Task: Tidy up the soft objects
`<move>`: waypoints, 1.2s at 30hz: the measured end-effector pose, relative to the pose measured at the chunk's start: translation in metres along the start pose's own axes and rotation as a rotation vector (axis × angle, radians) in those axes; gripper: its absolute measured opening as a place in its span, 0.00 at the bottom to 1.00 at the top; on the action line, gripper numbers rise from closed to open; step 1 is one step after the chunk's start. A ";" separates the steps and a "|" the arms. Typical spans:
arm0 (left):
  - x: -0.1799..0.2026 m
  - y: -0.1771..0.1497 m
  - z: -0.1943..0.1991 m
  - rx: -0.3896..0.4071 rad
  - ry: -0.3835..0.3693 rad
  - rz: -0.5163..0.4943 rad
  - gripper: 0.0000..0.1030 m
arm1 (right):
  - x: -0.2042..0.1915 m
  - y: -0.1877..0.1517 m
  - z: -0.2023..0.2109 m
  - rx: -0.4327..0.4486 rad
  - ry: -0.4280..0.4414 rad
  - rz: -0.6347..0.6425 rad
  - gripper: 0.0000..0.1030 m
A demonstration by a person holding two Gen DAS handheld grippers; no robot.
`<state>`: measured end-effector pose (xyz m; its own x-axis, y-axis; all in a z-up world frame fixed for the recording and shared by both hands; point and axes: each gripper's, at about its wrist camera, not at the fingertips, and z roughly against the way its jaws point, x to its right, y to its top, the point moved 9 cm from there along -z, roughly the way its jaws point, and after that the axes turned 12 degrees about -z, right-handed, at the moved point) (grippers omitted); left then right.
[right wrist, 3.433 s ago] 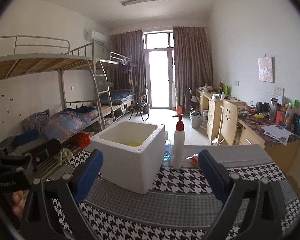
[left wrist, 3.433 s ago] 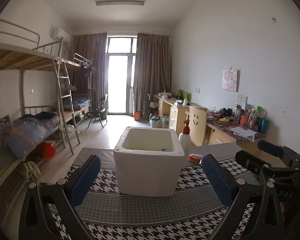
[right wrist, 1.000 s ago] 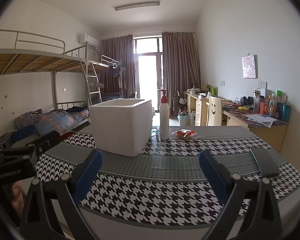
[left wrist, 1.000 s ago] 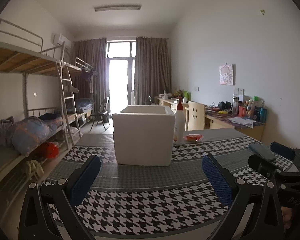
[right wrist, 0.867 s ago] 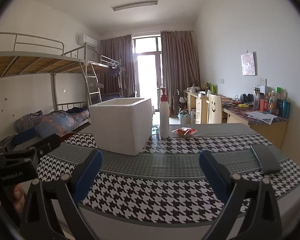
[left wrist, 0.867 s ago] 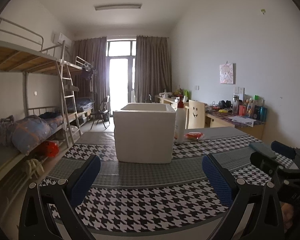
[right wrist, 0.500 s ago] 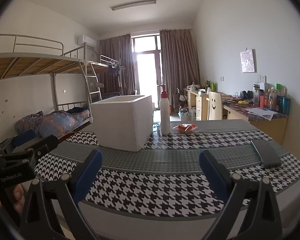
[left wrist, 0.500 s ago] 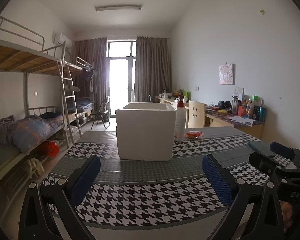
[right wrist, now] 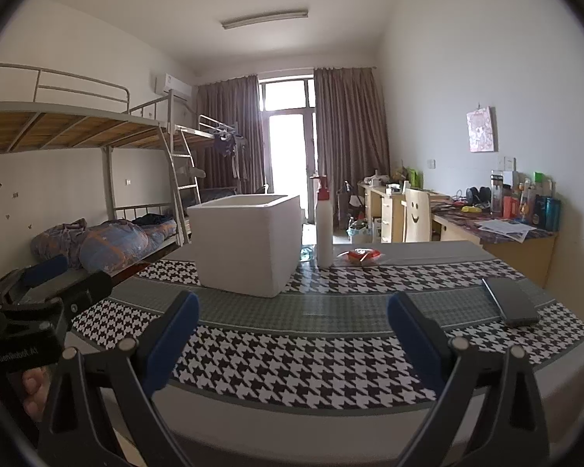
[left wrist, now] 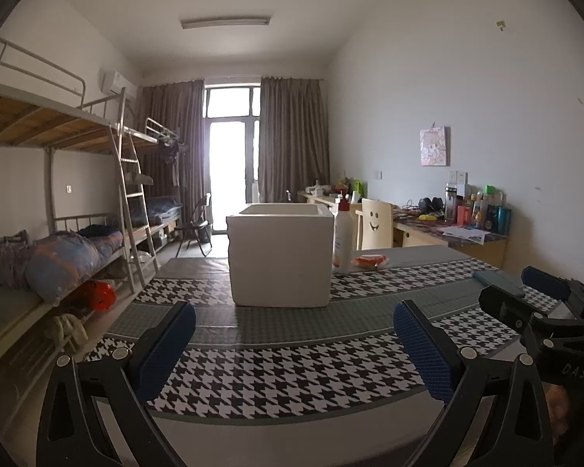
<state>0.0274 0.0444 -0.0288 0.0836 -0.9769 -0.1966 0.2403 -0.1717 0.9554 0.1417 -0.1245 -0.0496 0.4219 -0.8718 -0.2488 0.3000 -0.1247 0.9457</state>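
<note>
A white foam box (left wrist: 279, 253) stands on the houndstooth-cloth table (left wrist: 292, 366); it also shows in the right wrist view (right wrist: 245, 242). Its inside is hidden from this low angle. My left gripper (left wrist: 292, 344) is open and empty, low over the table's near edge. My right gripper (right wrist: 292, 330) is open and empty too, at the near edge. Each gripper shows at the side of the other's view, the right one (left wrist: 545, 299) and the left one (right wrist: 58, 276). No soft object is in view outside the box.
A white pump bottle with a red top (right wrist: 324, 229) stands right of the box. A red and white packet (right wrist: 360, 255) lies beside it. A dark phone (right wrist: 510, 300) lies at the table's right. Bunk beds stand left, desks right.
Both grippers have drawn back and down from above the box to the table's near edge. The box's inside is no longer visible. Both stay open.
</note>
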 end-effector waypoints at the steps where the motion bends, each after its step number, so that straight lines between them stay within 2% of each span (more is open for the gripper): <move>1: -0.001 -0.001 0.002 0.002 0.001 0.001 0.99 | -0.001 -0.001 0.002 0.002 -0.001 0.005 0.96; 9: -0.004 -0.008 0.013 0.000 0.010 0.005 0.99 | -0.004 0.000 0.012 0.016 0.001 0.011 0.96; 15: -0.007 -0.008 0.025 0.003 0.044 0.002 0.99 | -0.003 -0.001 0.020 0.016 -0.001 0.006 0.96; 21: -0.011 -0.005 0.036 0.037 0.058 0.004 0.99 | -0.004 -0.002 0.030 0.030 -0.001 0.012 0.96; 29: -0.003 -0.005 0.034 0.036 0.043 -0.008 0.99 | -0.005 -0.002 0.032 0.037 0.002 0.013 0.96; 36: -0.003 -0.008 0.033 0.024 0.063 -0.006 0.99 | -0.002 -0.006 0.027 0.020 -0.001 0.008 0.96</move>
<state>-0.0068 0.0440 -0.0281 0.1428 -0.9662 -0.2146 0.2179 -0.1808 0.9591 0.1154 -0.1346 -0.0492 0.4231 -0.8735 -0.2407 0.2790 -0.1271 0.9518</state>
